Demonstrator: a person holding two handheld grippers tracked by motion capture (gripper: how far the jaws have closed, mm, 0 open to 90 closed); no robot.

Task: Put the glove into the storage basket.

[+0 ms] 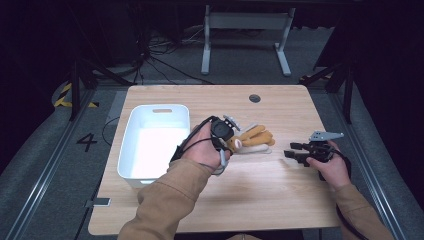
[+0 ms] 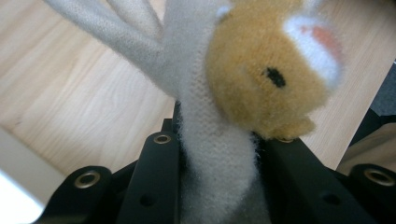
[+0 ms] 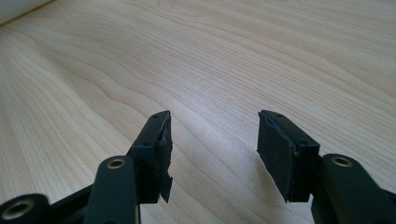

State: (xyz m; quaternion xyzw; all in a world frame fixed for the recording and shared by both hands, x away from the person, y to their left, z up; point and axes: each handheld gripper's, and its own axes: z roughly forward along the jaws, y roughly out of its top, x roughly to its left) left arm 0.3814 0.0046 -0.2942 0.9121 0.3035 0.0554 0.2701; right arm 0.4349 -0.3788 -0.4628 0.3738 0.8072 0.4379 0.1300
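A plush toy [image 1: 256, 137] with tan fur and cream limbs lies at the middle of the wooden table [image 1: 270, 200]. My left gripper [image 1: 233, 145] is shut on it. In the left gripper view a cream limb of the plush toy [image 2: 210, 154] is pinched between the two black jaws of that gripper [image 2: 219, 144], and the tan head with a black eye sits just above. My right gripper [image 1: 292, 150] rests low over the table to the right of the toy, a hand's width from it. Its jaws [image 3: 212, 140] stand open with bare wood between them.
A white plastic bin [image 1: 129, 150] stands on the left part of the table, close beside my left hand. A round grommet [image 1: 254, 98] sits near the table's far edge. Beyond the table stands a grey table frame [image 1: 245, 22], with cables on the floor.
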